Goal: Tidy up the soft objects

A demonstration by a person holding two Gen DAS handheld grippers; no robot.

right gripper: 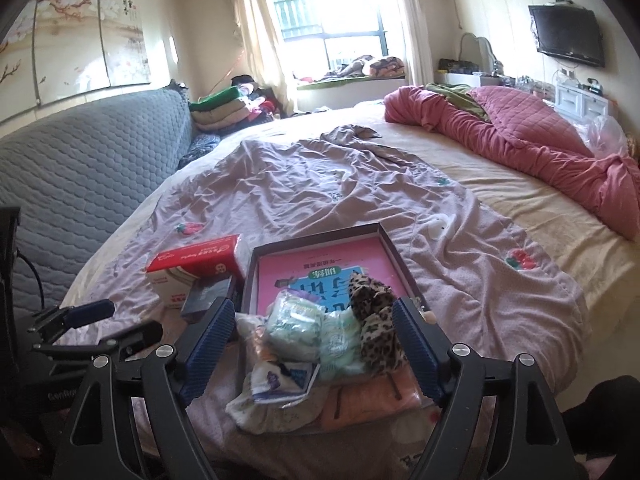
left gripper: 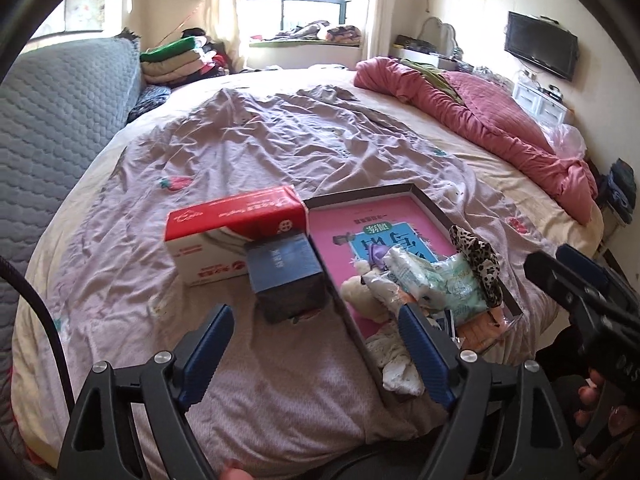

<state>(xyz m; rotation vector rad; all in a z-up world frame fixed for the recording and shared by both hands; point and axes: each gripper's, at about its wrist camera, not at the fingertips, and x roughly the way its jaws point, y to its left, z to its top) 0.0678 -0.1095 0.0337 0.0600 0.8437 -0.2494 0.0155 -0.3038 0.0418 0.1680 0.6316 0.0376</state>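
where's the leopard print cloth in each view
Left wrist view: leopard print cloth sits right of centre, at the far right edge of the pile in the shallow box.
Right wrist view: it lies just below centre, on top of the pile, close to the right-hand finger of the right gripper.
Shared landmark: the red and white carton, left of the box in both.

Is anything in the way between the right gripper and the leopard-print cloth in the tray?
No, nothing visible blocks it. The right gripper is open and empty, and the leopard-print cloth lies on top of the pile in the tray, just ahead of the fingers. The mint-green packet sits beside it, not over it.
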